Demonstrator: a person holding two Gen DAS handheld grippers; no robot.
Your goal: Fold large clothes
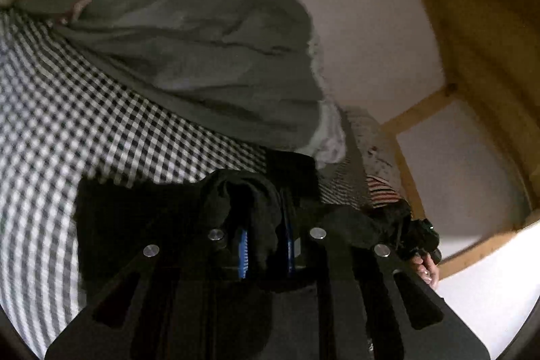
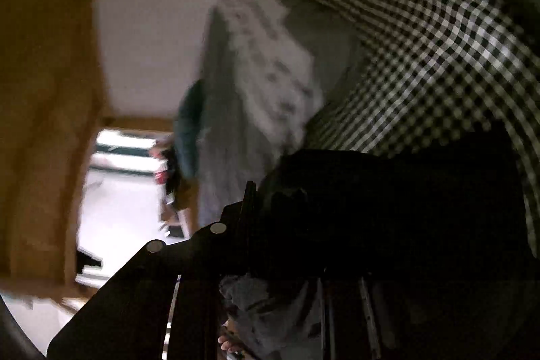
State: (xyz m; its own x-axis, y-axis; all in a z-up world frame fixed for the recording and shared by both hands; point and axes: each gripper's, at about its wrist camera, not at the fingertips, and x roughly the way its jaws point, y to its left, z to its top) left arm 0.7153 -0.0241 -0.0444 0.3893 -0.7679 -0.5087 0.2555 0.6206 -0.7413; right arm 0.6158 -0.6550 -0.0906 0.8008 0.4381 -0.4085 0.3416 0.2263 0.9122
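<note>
A black garment point(image 1: 135, 218) hangs over the black-and-white checked bedcover point(image 1: 67, 110). My left gripper point(image 1: 265, 208) is shut on a bunched edge of it, the cloth pinched between the blue-padded fingers point(image 1: 242, 252). In the right wrist view the same black garment point(image 2: 388, 208) fills the lower right and drapes over my right gripper point(image 2: 270, 201); its jaws are buried in the cloth, which seems gripped. The other gripper and a hand show at the garment's far end point(image 1: 422, 242).
A grey-green duvet point(image 1: 189, 49) lies bunched on the bed beside a white wall point(image 1: 354, 5). A wooden frame point(image 1: 472, 22) runs along the right. A patterned pillow point(image 2: 270, 56) and a teal item point(image 2: 189, 130) lie in the right wrist view, with a bright doorway point(image 2: 125, 191).
</note>
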